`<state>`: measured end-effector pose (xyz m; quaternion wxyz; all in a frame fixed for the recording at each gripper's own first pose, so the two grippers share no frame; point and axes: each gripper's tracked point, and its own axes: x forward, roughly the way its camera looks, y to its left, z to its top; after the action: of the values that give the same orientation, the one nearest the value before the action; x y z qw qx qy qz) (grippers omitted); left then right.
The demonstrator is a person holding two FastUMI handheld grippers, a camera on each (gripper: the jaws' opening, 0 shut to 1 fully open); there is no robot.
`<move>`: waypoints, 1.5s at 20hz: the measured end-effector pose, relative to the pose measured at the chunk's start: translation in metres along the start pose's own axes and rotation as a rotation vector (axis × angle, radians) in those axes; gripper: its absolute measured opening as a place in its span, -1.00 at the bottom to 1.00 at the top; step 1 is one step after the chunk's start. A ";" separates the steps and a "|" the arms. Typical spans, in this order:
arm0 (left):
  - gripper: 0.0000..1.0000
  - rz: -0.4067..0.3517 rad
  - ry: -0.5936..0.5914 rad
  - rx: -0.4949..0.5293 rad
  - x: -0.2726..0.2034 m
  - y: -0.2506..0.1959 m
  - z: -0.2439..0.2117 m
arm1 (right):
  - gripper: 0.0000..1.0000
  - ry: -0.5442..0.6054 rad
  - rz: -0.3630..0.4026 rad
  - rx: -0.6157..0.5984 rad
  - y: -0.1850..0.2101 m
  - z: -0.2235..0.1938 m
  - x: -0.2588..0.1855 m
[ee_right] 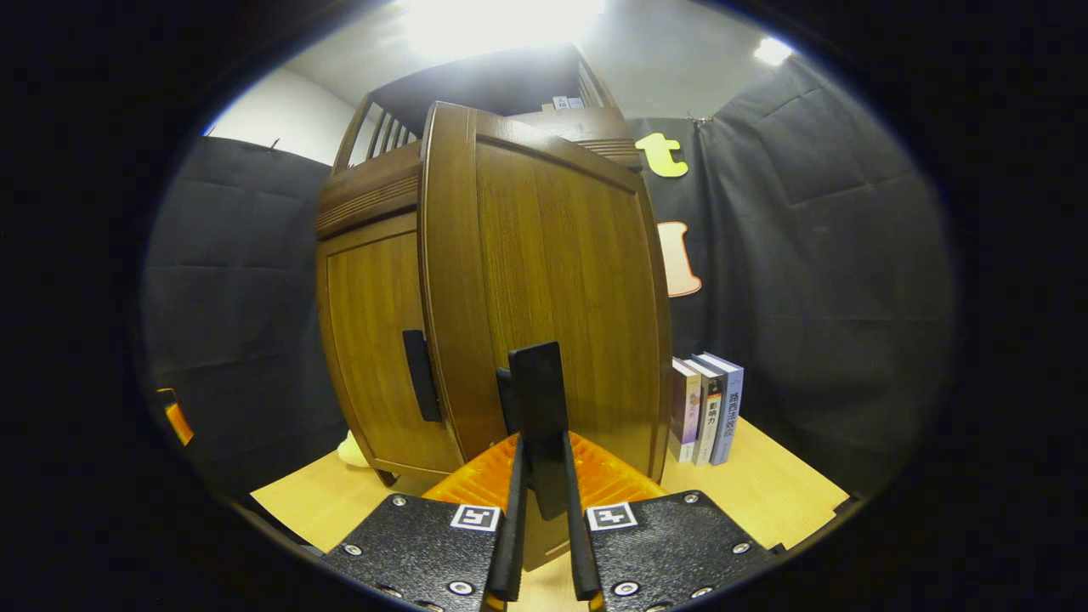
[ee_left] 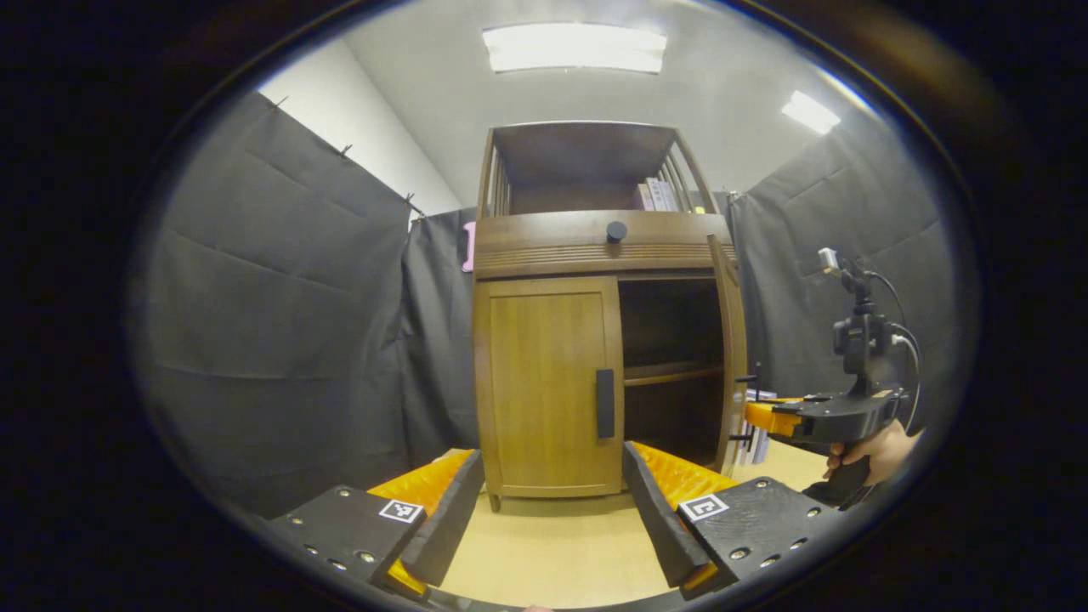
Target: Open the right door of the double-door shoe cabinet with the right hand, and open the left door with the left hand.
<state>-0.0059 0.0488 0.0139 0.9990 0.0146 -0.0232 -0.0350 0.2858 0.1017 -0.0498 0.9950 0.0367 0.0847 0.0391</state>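
Right gripper view: right tongs point(ee_right: 544, 518) clamped on right door point(ee_right: 561, 280) handle point(ee_right: 537, 387), door swung wide. Left gripper view: left tongs point(ee_left: 552, 501) apart, short of shut left door point(ee_left: 548, 382). Next, judged: close on its handle point(ee_left: 604, 403), pull

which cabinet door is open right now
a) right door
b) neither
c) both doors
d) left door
a: the right door is swung out, baring the shelf behind it, and the right gripper has its fingers shut on that door's handle, while the left door sits flush and closed.
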 end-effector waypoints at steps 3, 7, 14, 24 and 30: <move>0.99 -0.018 -0.002 -0.005 0.000 -0.002 0.000 | -0.54 -0.003 -0.023 -0.008 -0.003 0.005 -0.007; 0.99 -0.041 0.000 -0.018 -0.002 -0.005 0.001 | -0.53 0.004 -0.041 -0.016 -0.023 0.000 -0.019; 0.80 -0.090 -0.001 -0.018 0.002 -0.010 0.000 | -0.53 0.009 -0.098 -0.035 -0.056 0.002 -0.033; 0.86 -0.149 0.009 -0.012 0.004 -0.018 0.002 | -0.65 -0.001 -0.264 0.017 -0.136 0.003 -0.059; 0.99 -0.176 -0.006 0.009 0.009 -0.021 0.004 | -0.66 -0.018 -0.342 0.008 -0.174 0.009 -0.076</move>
<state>0.0011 0.0268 0.0176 0.9919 0.0209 -0.0250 -0.1225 0.2255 -0.0783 -0.0418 0.9876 0.0261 0.0808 -0.1317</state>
